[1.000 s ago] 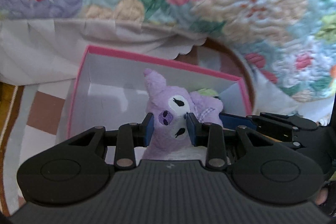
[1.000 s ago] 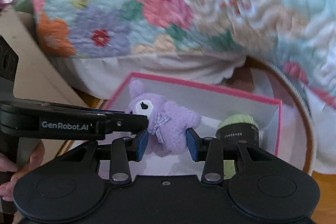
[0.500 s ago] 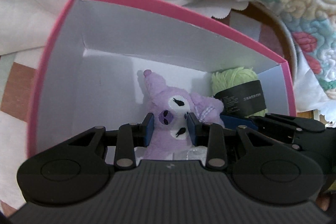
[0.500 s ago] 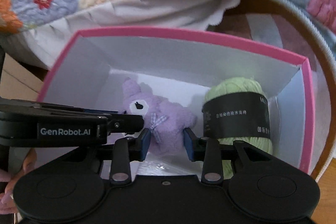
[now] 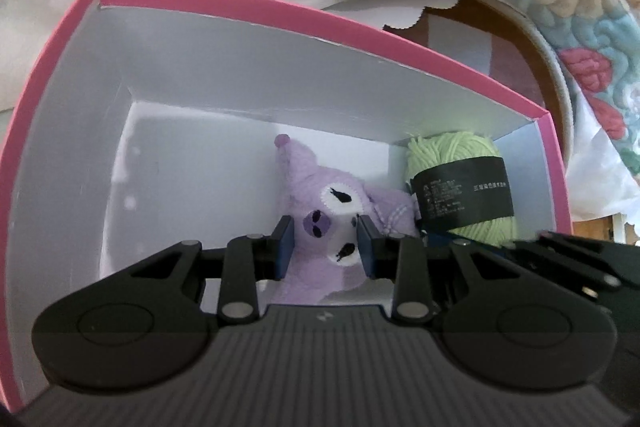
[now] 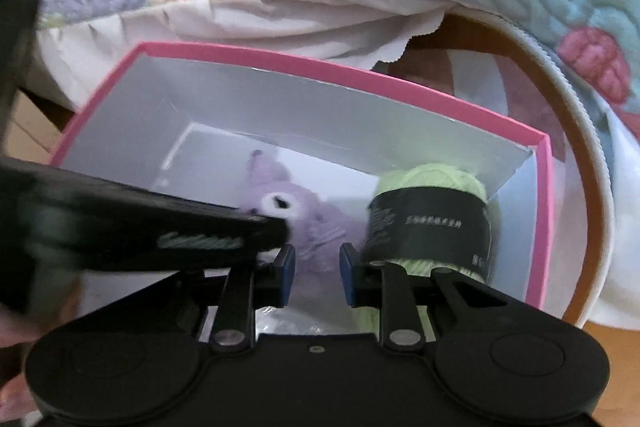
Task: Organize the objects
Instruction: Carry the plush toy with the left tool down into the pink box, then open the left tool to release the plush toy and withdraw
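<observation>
Plush toy (image 5: pixel 320 203) left of yarn (image 5: pixel 460 187), in box (image 5: pixel 248 67).

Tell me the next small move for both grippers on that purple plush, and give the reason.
Probably open both and let go. The purple plush is already down inside the pink box beside the green yarn, with the left gripper clamped on its head and the right gripper on its body.

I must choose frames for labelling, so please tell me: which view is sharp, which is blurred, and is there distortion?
Left wrist view: sharp; the plush toy and the print on the yarn label are crisp. Right wrist view: motion blur smears the left gripper and softens the toy. Both views: fisheye bends the pink box rim, with dark corners.
</observation>
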`<state>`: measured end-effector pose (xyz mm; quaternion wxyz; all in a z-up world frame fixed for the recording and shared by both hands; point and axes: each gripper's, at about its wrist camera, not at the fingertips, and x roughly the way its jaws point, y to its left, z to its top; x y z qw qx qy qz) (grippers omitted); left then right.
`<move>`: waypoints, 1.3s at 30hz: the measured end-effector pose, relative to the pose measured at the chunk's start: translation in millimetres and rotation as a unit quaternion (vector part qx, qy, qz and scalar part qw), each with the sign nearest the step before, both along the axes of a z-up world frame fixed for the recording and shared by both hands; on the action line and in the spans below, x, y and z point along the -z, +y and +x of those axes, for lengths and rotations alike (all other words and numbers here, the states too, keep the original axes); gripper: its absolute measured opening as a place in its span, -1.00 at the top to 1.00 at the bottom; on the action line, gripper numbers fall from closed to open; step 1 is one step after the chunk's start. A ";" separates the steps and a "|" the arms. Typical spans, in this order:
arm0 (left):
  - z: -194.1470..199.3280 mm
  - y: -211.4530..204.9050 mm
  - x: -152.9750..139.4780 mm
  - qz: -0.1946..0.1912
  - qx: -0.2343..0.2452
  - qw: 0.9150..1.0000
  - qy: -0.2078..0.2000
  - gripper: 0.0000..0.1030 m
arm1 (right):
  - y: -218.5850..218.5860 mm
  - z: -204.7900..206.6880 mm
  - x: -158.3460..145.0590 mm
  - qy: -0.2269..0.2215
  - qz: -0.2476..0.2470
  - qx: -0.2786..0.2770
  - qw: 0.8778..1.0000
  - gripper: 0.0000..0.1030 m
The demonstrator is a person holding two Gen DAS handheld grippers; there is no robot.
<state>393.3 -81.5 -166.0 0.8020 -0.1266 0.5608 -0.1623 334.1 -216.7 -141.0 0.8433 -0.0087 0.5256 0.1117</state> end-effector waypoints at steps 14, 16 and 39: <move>-55.5 27.0 -79.1 0.046 0.057 0.997 -0.024 -0.12 | -14.3 -61.0 -43.0 -0.064 0.073 0.036 0.995 -0.07; -70.5 28.9 -97.5 0.055 0.059 0.996 -0.032 -0.14 | -8.8 -66.7 -54.6 -0.066 0.058 0.025 0.996 -0.08; -237.5 70.8 -209.6 0.079 0.132 0.985 -0.079 -0.26 | 15.0 -214.7 -191.9 -0.087 0.027 -0.086 0.992 -0.45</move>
